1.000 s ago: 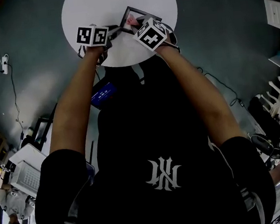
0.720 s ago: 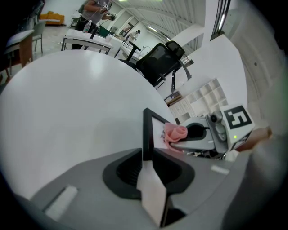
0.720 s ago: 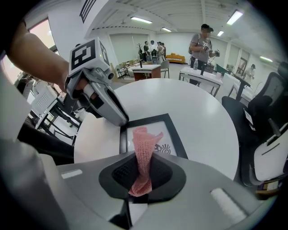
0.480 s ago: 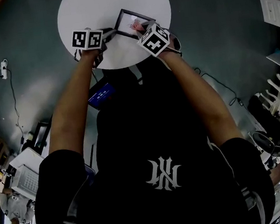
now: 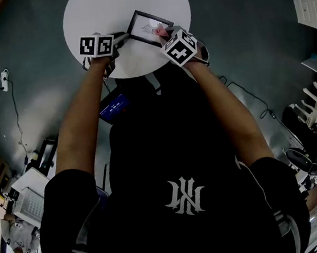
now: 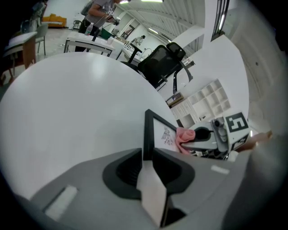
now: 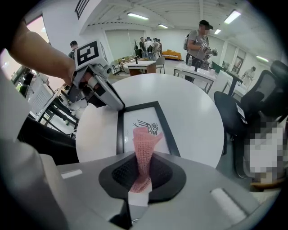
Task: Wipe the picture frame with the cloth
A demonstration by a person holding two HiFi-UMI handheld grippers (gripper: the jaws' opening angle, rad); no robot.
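Left gripper point(image 6: 146, 158) clamps picture frame point(image 6: 161, 131); right gripper point(image 7: 143, 171) holds cloth point(image 7: 145, 140), perhaps touching

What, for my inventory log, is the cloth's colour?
Pink, with a waffle-like knit; the cloth shows best in the right gripper view.

- In the head view, the jaws of the left claw point(image 5: 120, 38) and the right claw point(image 5: 162, 32) lie hidden beneath the claws' own bodies.
- There the cloth point(image 5: 160, 31) is only a small pink spot, and the drawing in the picture frame point(image 5: 144, 23) is too small to make out.
- The counter point(image 5: 98, 10) is cut off by the upper edge.
- In the right gripper view, the frame's near edge is behind the claw, and the cloth covers part of the drawing.
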